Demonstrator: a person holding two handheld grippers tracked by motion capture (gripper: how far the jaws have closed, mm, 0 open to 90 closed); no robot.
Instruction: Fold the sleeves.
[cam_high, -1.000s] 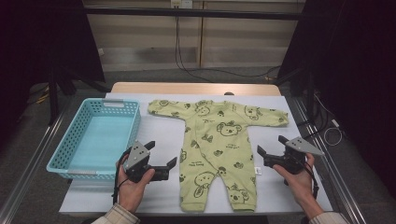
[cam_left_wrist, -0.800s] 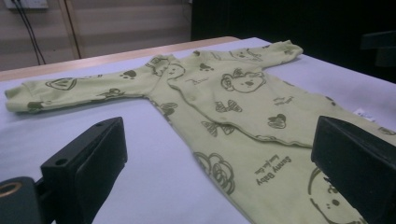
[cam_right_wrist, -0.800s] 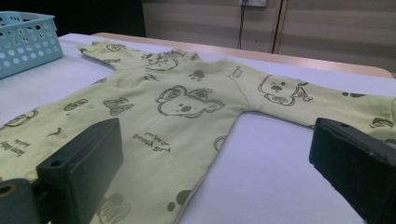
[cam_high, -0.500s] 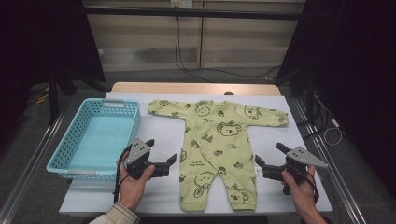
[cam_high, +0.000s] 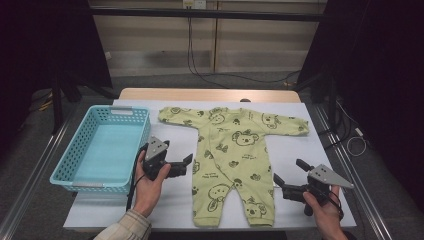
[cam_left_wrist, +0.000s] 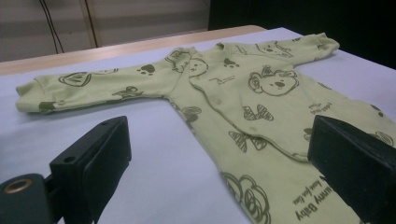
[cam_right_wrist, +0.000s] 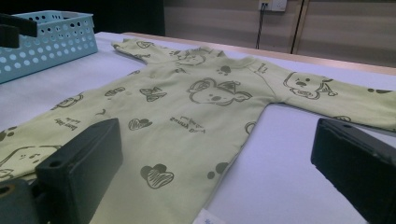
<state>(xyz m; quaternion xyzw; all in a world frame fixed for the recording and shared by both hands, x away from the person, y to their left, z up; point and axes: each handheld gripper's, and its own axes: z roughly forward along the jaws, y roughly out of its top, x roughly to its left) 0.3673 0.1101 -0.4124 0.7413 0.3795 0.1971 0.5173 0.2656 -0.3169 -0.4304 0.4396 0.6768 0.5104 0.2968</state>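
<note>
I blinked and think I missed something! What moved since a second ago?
The right claw slid down toward the person's edge of the table, nearer the baby suit's leg. The left claw barely shifted beside the suit. Both are open and hold nothing. The suit and the blue basket stayed put.
</note>
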